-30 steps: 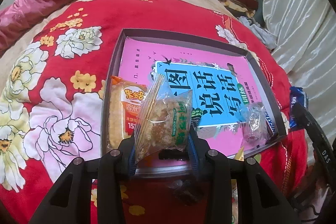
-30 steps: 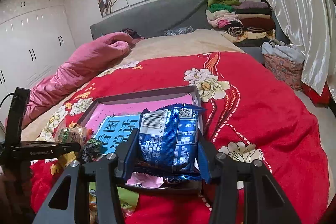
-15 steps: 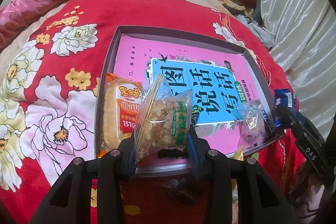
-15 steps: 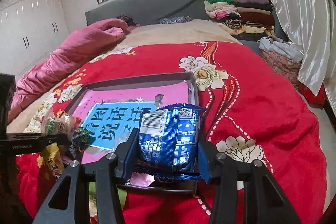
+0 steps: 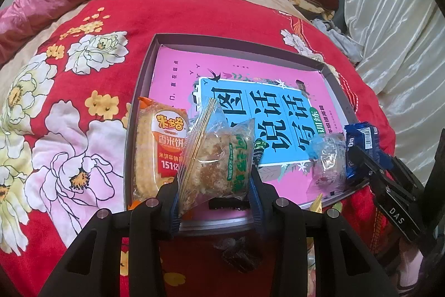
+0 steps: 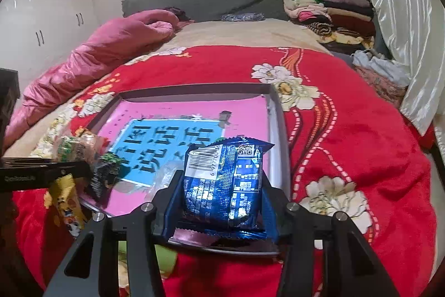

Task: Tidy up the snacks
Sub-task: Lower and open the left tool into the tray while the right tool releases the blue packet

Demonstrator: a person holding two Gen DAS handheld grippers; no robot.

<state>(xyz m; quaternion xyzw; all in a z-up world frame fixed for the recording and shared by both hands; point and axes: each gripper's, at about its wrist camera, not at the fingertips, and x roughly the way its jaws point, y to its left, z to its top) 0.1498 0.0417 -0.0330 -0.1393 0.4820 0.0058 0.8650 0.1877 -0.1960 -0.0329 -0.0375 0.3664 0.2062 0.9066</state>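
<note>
Red floral bedspread (image 5: 91,18): carried the shallow grey cardboard tray (image 5: 144,80), lined with a pink-and-blue book cover.
Left hand-held gripper (image 5: 214,185): pinched a clear-wrapped brown pastry with green label (image 5: 219,155) over the tray's near edge, as before.
Right hand-held gripper (image 6: 222,202): pinched a blue foil snack packet (image 6: 225,180), now further over the tray's right corner.
Orange rice-cracker pack (image 5: 158,146): lay inside the tray, unmoved.
</note>
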